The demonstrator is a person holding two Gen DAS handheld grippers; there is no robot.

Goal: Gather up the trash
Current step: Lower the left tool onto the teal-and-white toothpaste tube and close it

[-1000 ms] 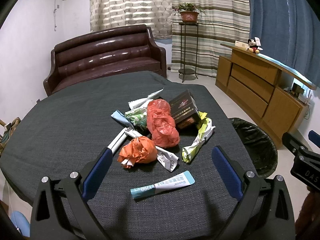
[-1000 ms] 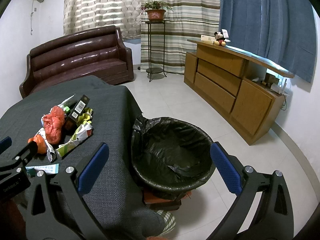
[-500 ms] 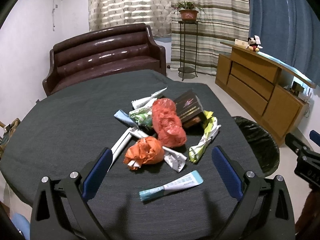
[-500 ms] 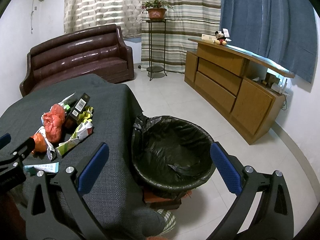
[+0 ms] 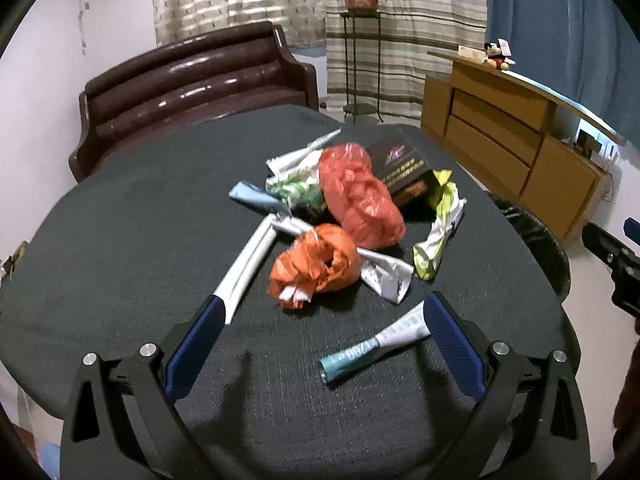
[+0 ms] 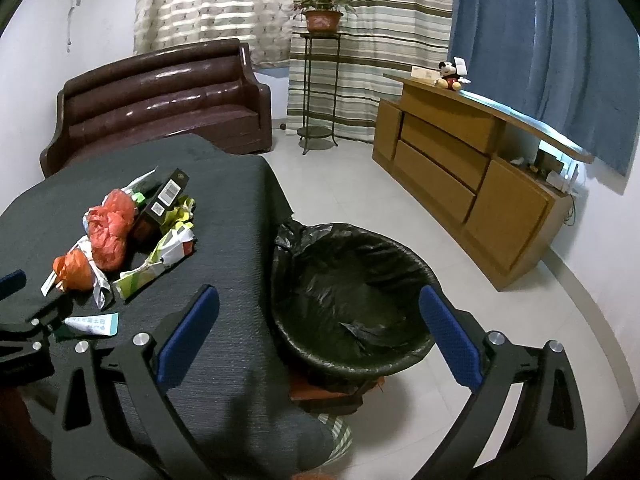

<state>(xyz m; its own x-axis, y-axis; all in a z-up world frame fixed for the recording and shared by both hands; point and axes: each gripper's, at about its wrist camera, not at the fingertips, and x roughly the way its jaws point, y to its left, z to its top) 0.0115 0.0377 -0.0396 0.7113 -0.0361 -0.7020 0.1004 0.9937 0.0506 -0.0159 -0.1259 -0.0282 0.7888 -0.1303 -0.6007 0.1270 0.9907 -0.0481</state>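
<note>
A pile of trash lies on the dark round table (image 5: 120, 240): an orange crumpled bag (image 5: 316, 264), a red bag (image 5: 358, 200), a black box (image 5: 400, 162), a yellow-green wrapper (image 5: 438, 232), white wrappers and a teal-ended tube (image 5: 376, 344). My left gripper (image 5: 322, 316) is open and empty, just in front of the orange bag, with the tube by its right finger. My right gripper (image 6: 320, 308) is open and empty over the black-lined trash bin (image 6: 352, 300) beside the table. The pile also shows in the right wrist view (image 6: 112, 232).
A brown leather sofa (image 5: 192, 88) stands behind the table. A wooden sideboard (image 6: 472, 176) runs along the right wall. A plant stand (image 6: 318, 80) is by the striped curtains. The bin sits on tiled floor (image 6: 360, 184).
My left gripper has moved forward toward the trash pile; the orange bag and the tube are nearer its fingers. The right gripper has hardly moved.
</note>
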